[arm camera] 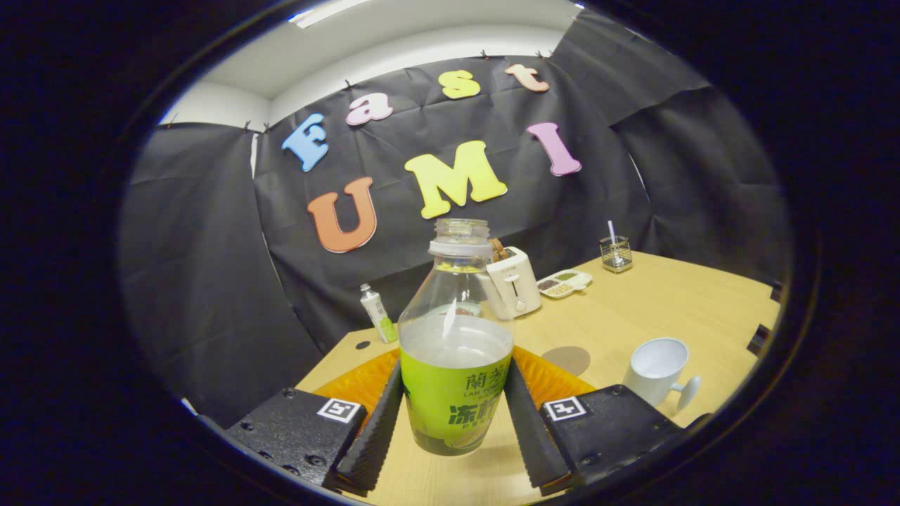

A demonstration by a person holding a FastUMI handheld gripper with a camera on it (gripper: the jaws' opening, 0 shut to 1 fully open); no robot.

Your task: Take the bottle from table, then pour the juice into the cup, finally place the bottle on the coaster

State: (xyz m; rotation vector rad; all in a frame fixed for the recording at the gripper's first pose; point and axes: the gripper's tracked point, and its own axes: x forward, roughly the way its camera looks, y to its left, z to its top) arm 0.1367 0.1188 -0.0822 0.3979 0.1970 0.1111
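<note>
An uncapped clear bottle [455, 351] with a green label and pale juice inside stands upright between my fingers. My gripper [453, 414] is shut on the bottle, both fingers pressing its labelled sides. The bottle's base hangs a little above the wooden table [675, 302], tilted slightly with the view. A white cup [658, 367] with a handle sits to the right of the bottle, beyond the right finger. A round brown coaster [567, 359] lies flat between the bottle and the cup, a bit farther back.
An orange ribbed mat [358, 383] lies behind the bottle. Farther back stand a white toaster [515, 281], a small white tube [377, 314], a divided snack tray [562, 282] and a wire holder [616, 253]. The table's edge runs along the right.
</note>
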